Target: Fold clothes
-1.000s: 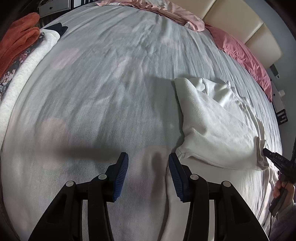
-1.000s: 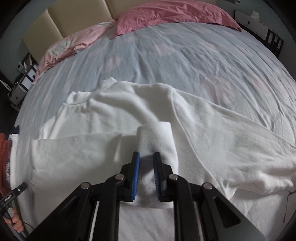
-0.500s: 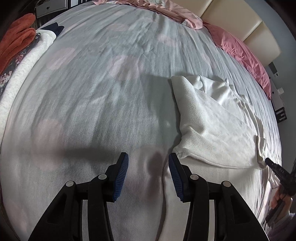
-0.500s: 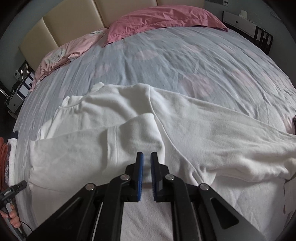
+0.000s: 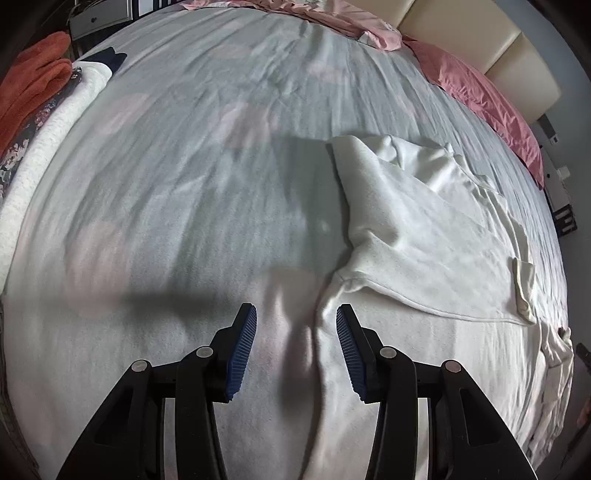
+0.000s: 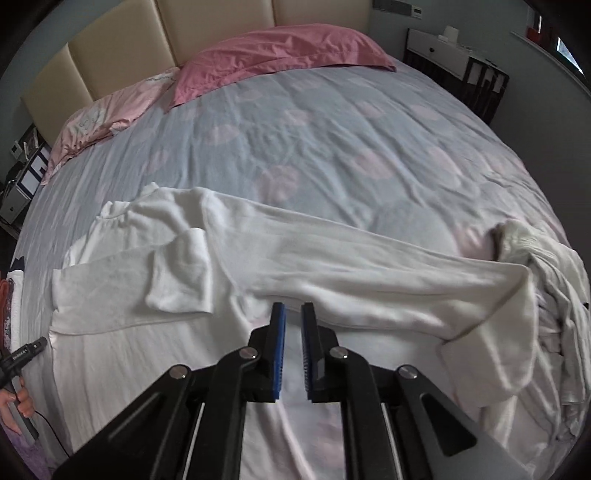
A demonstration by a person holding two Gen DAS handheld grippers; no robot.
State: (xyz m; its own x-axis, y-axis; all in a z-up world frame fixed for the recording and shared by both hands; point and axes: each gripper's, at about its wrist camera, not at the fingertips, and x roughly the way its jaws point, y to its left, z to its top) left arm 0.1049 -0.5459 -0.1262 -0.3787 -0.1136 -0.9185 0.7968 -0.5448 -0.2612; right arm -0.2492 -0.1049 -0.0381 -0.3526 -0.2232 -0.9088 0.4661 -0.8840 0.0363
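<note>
The white sweater [image 6: 332,266] lies spread on the bed [image 6: 332,140], just ahead of the empty, narrowly parted right gripper [image 6: 292,347]; the left gripper [image 5: 295,347], spread wide, hovers beside its edge.

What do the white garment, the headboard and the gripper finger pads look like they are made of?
White garment: a soft, matte knit, probably fleece or cotton; it drapes in thick rounded folds.
Headboard: smooth cream padded panels with a slight sheen, probably leather or faux leather.
Pads: blue, finely ribbed, rubber-like; the fingers behind them look like matte black plastic.
</note>
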